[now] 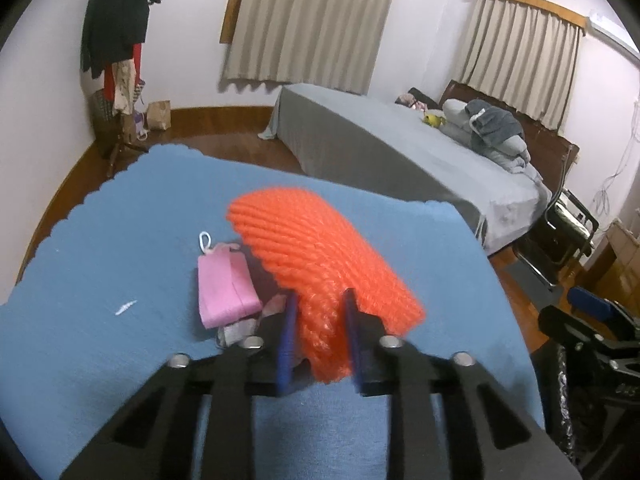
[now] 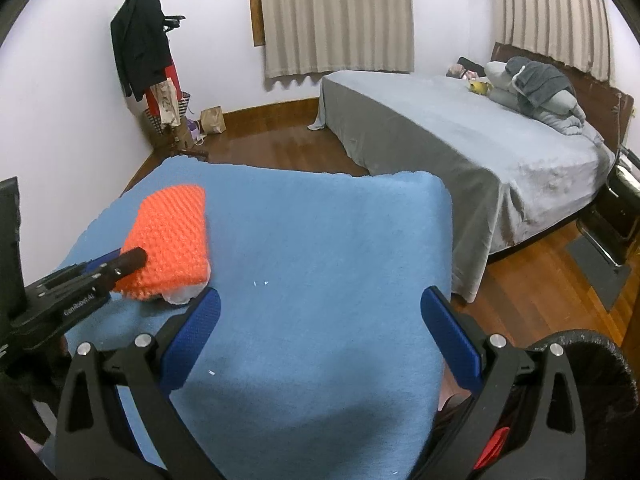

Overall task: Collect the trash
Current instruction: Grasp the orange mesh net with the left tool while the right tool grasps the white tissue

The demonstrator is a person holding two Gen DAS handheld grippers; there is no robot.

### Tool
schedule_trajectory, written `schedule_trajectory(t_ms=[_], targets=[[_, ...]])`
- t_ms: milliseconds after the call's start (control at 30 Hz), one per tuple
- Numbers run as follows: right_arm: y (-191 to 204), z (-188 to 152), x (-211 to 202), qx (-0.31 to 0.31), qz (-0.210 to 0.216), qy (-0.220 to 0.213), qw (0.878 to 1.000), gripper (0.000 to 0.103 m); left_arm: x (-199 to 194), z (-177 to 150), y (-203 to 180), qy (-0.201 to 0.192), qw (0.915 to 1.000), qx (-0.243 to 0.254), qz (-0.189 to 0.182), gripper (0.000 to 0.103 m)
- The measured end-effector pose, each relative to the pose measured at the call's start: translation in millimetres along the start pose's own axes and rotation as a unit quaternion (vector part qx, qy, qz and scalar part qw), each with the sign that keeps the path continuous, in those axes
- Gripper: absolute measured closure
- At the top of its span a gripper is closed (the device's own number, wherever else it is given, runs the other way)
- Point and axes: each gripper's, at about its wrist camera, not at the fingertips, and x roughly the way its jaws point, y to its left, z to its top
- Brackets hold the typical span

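An orange foam net sleeve (image 1: 320,248) lies on the blue cloth-covered table (image 1: 100,260). My left gripper (image 1: 320,310) is shut on the sleeve's near end, with its blue pads pressed into both sides. A pink folded face mask (image 1: 226,288) rests just left of the sleeve, and a crumpled whitish scrap (image 1: 240,326) lies under it. In the right wrist view the orange sleeve (image 2: 168,240) sits at the left with the left gripper (image 2: 128,262) on it. A whitish scrap (image 2: 182,294) peeks out below the sleeve. My right gripper (image 2: 320,300) hangs open over the bare blue cloth (image 2: 320,220), holding nothing.
A black bag-lined bin (image 2: 588,360) stands at the table's near right corner. Beyond the table are a grey bed (image 2: 440,140), a coat rack (image 2: 140,52) in the corner, a paper bag (image 2: 212,120) on the wooden floor and a black chair (image 1: 568,232).
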Motion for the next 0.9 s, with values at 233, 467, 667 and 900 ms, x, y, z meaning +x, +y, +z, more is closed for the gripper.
schedule_trajectory(t_ms=[233, 467, 667, 900], targets=[[7, 2, -2, -0.003, 0.006, -0.01, 1.0, 0.005, -20, 4, 3, -0.025, 0.9997, -0.003, 0.007, 0.088], [21, 8, -3, -0.015, 0.017, -0.012, 1.0, 0.005, -37, 5, 21, -0.041, 0.9987, -0.03, 0.007, 0.088], [35, 10, 3, -0.02, 0.027, -0.012, 0.999, 0.005, -52, 2, 34, -0.055, 0.9973, -0.031, 0.037, 0.088], [57, 12, 17, -0.021, 0.039, -0.011, 0.999, 0.005, -57, -6, 60, -0.049, 0.9959, -0.033, 0.069, 0.088]])
